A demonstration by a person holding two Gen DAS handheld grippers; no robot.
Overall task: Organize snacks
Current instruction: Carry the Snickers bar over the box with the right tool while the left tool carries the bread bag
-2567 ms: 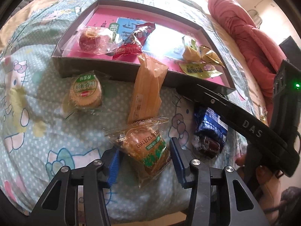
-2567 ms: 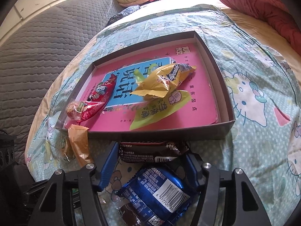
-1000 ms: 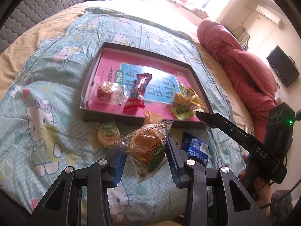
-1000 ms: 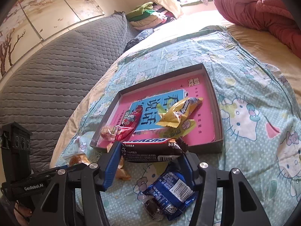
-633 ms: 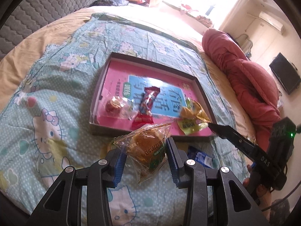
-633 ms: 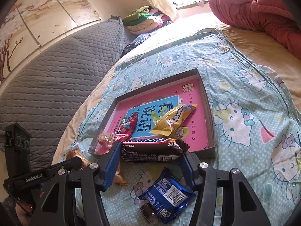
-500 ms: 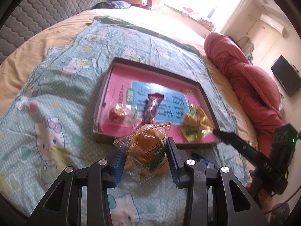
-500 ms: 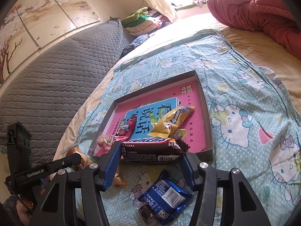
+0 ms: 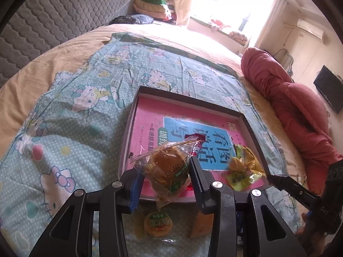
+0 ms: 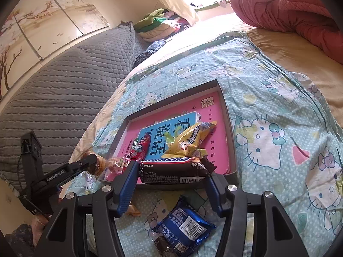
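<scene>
My left gripper (image 9: pixel 165 175) is shut on a clear-wrapped bun (image 9: pixel 167 171) and holds it above the near left edge of the shallow box (image 9: pixel 188 98) with a pink and blue floor. My right gripper (image 10: pixel 171 184) is shut on a dark chocolate bar (image 10: pixel 173 171) and holds it crosswise above the box's near wall (image 10: pixel 233 150). In the box lie a red candy pack (image 10: pixel 139 147), yellow packs (image 10: pixel 190 137) and a clear-wrapped red pastry (image 10: pixel 115 162). The left gripper also shows in the right wrist view (image 10: pixel 94 162).
The box sits on a Hello Kitty sheet (image 9: pixel 85 115) on a bed. On the sheet near me lie a blue snack pack (image 10: pixel 184 229), a round green-label cake (image 9: pixel 158 222) and an orange pack (image 9: pixel 201 224). A red quilt (image 9: pixel 295 115) lies at the right, a grey headboard (image 10: pixel 53 98) at the left.
Both grippers have closed on their snacks, lifted them off the sheet and moved forward over the near edge of the box.
</scene>
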